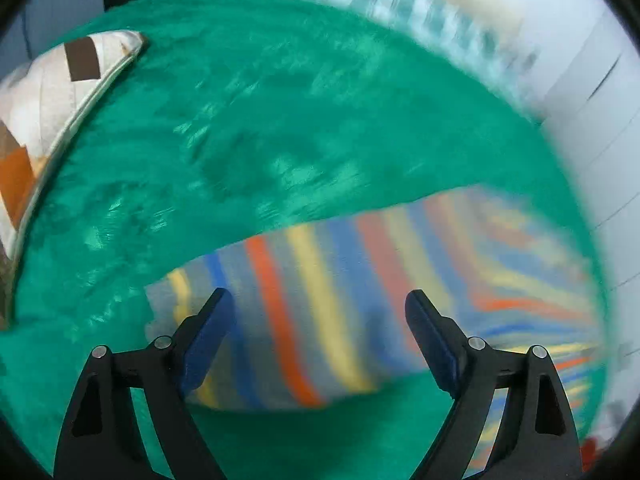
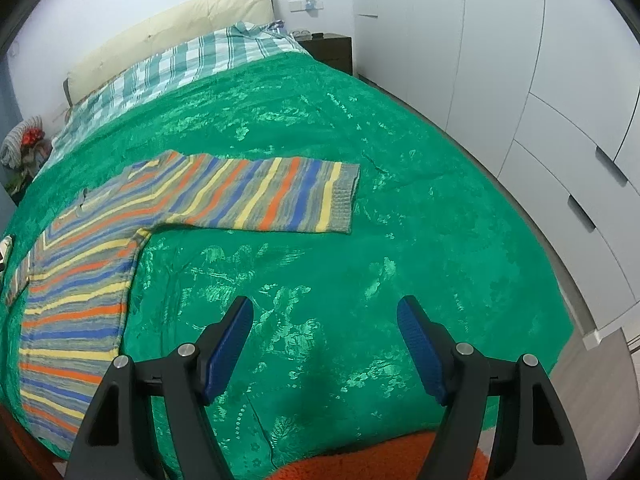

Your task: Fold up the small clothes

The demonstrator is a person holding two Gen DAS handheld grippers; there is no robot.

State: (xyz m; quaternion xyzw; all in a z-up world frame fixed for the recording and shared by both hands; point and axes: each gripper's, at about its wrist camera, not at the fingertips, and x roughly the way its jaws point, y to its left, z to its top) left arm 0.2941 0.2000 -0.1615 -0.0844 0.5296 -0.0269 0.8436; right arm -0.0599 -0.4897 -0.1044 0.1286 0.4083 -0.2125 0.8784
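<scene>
A small striped sweater [image 2: 120,216] in grey, orange, blue and yellow lies flat on the green bedspread [image 2: 320,128], one sleeve stretched out to the right. In the blurred left wrist view a striped sleeve [image 1: 320,300] lies just under my left gripper [image 1: 320,296], which hangs open above it with nothing pressed between its blue pads. My right gripper [image 2: 325,304] stands open over bare green bedspread near the bed's front edge, to the right of the sweater's body and apart from it.
A patchwork cushion [image 1: 48,112] lies on the bedspread [image 1: 280,100] at the left. Checked pillows [image 2: 192,60] and a cream headboard [image 2: 172,32] are at the far end. White wardrobe doors [image 2: 540,80] run along the right. An orange rug [image 2: 384,456] lies at the bed's foot.
</scene>
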